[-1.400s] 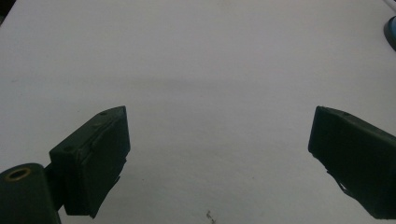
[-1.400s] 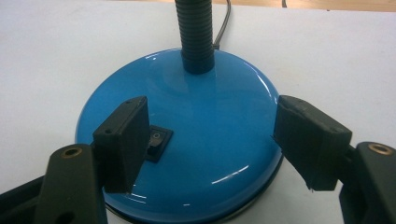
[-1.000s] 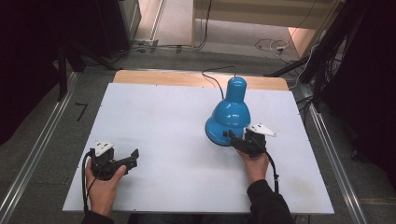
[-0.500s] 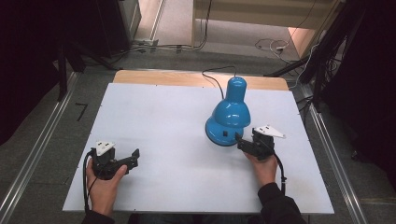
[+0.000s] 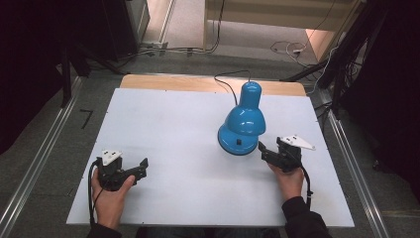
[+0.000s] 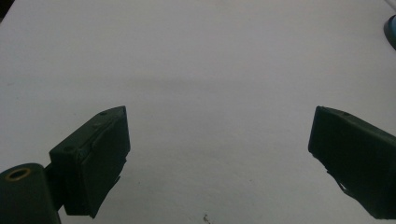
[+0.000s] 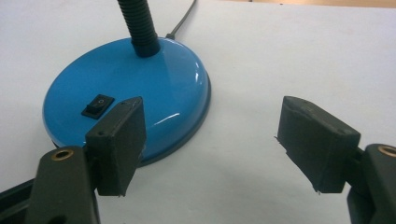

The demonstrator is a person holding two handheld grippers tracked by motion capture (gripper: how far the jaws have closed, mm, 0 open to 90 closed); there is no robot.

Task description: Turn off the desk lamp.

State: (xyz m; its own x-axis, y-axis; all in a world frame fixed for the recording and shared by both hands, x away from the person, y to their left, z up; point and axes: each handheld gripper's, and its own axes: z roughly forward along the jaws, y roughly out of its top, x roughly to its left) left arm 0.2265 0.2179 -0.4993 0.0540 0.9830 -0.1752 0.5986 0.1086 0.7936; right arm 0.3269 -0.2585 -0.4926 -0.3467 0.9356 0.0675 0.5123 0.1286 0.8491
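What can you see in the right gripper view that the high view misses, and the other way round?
Right gripper view alone: the lamp's black ribbed neck rising from the base, and the open gap between that hand-held gripper's two jaws.

High view alone: the blue lamp shade, the left hand-held gripper, the floor round the table.

Both: the round blue base, its black switch, the cord, the white tabletop.

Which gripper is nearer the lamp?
The right gripper, beside the blue lamp's base; the left gripper sits far off near the table's front-left.

Blue desk lamp [image 5: 241, 123] (black rocker switch on base) stands upright.
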